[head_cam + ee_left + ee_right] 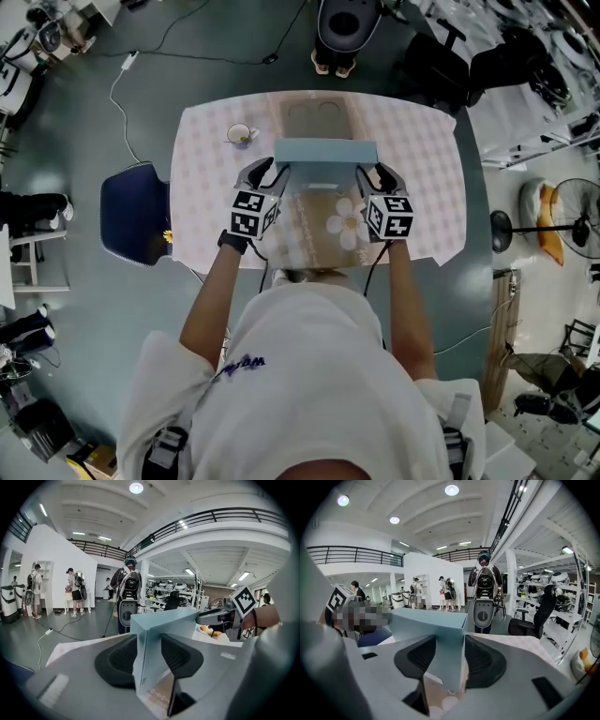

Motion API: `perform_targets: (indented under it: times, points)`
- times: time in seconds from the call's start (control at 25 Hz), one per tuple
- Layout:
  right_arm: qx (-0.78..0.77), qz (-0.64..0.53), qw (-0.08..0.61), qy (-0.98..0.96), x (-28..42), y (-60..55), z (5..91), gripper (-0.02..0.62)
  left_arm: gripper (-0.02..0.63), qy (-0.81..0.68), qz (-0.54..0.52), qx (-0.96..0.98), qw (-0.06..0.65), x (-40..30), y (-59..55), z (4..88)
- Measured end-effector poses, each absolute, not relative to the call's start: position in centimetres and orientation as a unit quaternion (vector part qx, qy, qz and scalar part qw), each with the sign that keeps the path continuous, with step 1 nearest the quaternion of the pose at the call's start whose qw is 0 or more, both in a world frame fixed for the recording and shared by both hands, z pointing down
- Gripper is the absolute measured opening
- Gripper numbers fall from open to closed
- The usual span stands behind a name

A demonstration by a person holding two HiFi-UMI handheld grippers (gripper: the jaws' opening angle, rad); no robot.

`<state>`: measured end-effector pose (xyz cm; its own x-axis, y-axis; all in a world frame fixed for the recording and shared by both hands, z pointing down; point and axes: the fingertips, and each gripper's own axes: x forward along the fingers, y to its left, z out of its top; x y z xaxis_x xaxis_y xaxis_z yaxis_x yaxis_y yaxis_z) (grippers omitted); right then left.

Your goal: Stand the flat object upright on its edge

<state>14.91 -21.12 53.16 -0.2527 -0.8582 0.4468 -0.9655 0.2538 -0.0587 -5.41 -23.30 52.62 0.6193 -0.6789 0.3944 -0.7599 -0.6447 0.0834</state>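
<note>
Blue box (426,620) end, gripped by right claw (450,644)

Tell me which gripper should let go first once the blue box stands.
Right, by a little. Both clamp the blue box alike, but a cup stands just beyond the left gripper, while the right gripper has only cloth beside it.

purple script (242,364) on white shirt (319,328), perhaps a logo, too blurred to read, nothing else legible
</note>
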Motion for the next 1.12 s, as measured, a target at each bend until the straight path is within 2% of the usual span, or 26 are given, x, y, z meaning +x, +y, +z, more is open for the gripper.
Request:
perform_targets:
  times: [1.12]
  points:
    - [0.593, 0.158, 0.162, -0.773, 15.50, -20.54, 52.49, 0.206, 0.163, -0.410, 0.156, 0.890, 0.124, -5.62, -23.08, 51.89]
